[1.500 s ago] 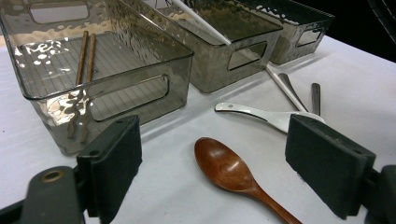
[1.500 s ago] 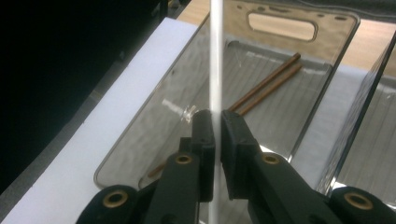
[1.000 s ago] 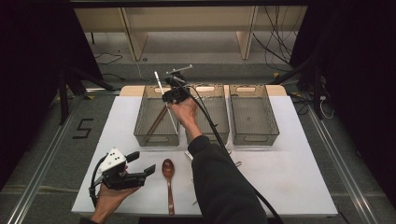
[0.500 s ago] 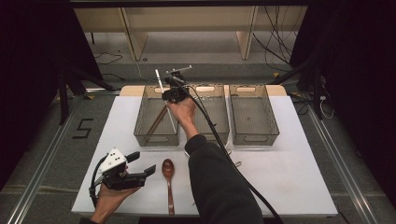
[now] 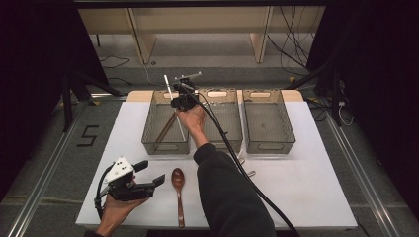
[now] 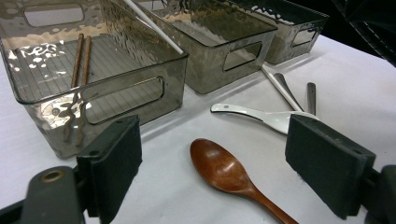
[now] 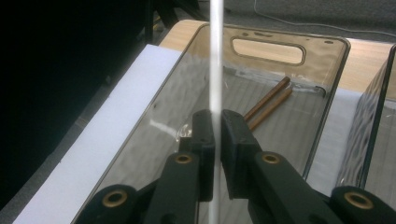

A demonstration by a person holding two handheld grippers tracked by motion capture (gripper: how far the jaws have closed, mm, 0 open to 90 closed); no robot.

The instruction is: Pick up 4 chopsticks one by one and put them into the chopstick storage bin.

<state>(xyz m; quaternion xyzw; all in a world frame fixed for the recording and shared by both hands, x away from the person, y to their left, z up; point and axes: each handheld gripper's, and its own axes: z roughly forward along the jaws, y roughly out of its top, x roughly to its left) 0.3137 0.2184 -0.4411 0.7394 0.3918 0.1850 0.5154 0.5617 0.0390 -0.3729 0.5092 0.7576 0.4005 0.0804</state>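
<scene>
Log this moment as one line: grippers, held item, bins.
right gripper: shut on white chopstick | over left bin | brown chopsticks inside | left gripper: open, near wooden spoon

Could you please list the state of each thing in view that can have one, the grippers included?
Right gripper: jaws shut on the white chopstick, over the left bin.
Left gripper: jaws open, nothing between them.
Left bin: holds two brown chopsticks.
Middle bin: looks empty.
Right bin: empty.
Wooden spoon: lying on the table, untouched.
White spoon: lying on the table.
</scene>
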